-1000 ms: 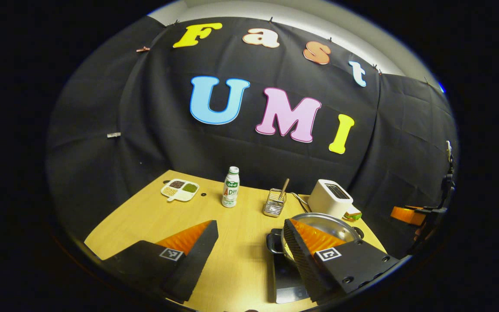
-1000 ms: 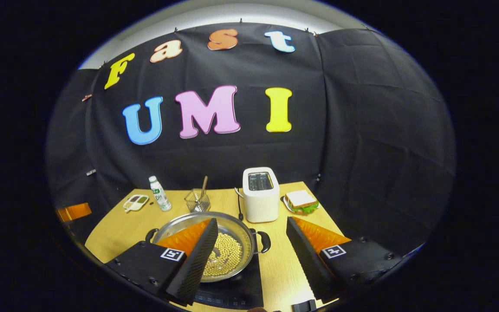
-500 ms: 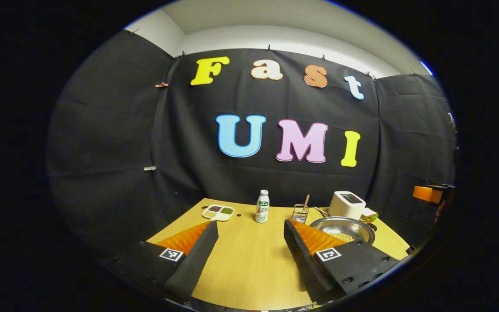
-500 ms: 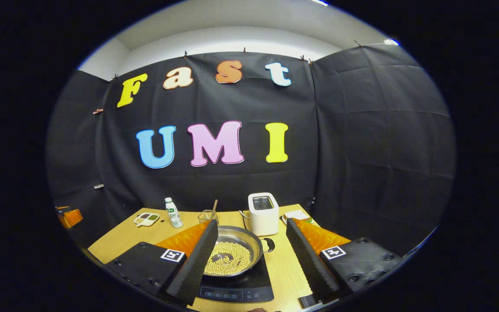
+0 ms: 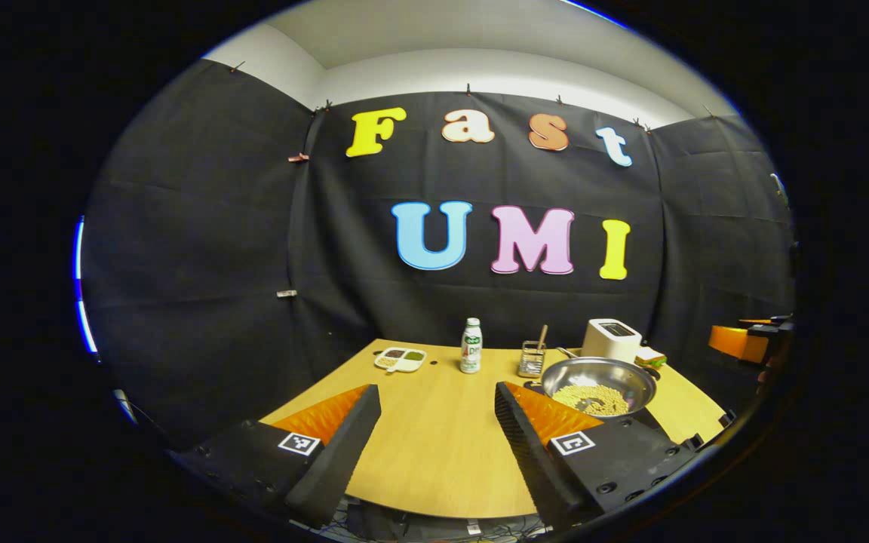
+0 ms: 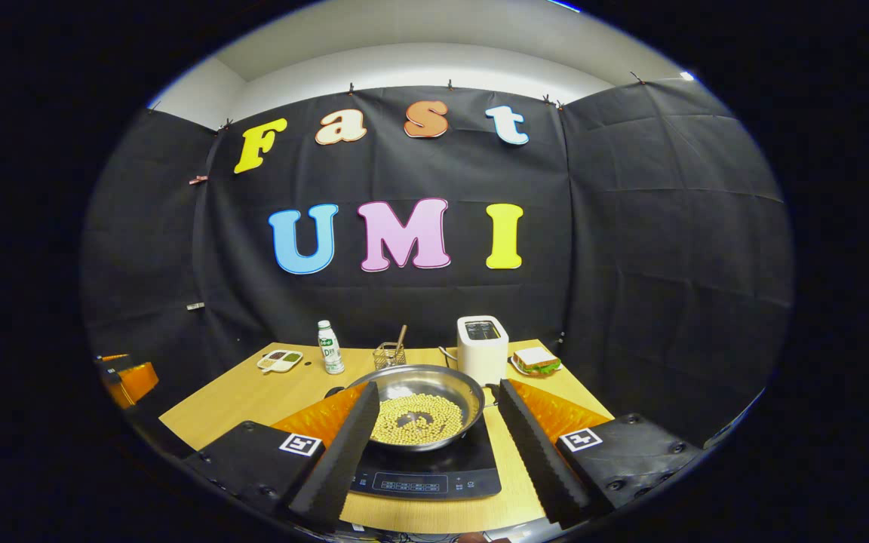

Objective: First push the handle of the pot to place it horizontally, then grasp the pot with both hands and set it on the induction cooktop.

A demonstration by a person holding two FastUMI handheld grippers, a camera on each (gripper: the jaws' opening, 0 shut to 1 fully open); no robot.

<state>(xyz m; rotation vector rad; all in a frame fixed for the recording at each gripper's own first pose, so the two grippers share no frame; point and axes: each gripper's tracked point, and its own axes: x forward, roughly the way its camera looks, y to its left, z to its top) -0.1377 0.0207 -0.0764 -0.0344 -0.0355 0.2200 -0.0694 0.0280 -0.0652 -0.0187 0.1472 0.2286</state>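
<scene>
A: Where is the pot?

B: The shiny steel pot [image 6: 425, 407], its bottom covered with pale yellow beans, sits on the flat black induction cooktop [image 6: 425, 469] near the front edge of the light wooden desk [image 6: 253, 392]. In the right gripper view it lies between the fingers of your right hand-held gripper [image 6: 434, 445], though farther off, not touched.

A: And my grippers?

B: Your right hand-held gripper is spread wide and pinches nothing. Your left hand-held gripper [image 5: 434, 445] is spread wide too, empty, held over the desk's near edge; from the left gripper view the pot [image 5: 599, 386] stands off to the right, apart from its fingers.

A: What else is on the desk?

B: Behind the pot you have a white toaster [image 6: 482, 348], touching or just behind the rim, I cannot tell which. A sandwich on a small plate [image 6: 534, 360] lies to its right. A wire basket holding a wooden stick [image 6: 391, 353], a small white bottle with a green cap [image 6: 328, 348] and a white divided dish of grains [image 6: 280, 360] stand along the back, toward the left.
</scene>
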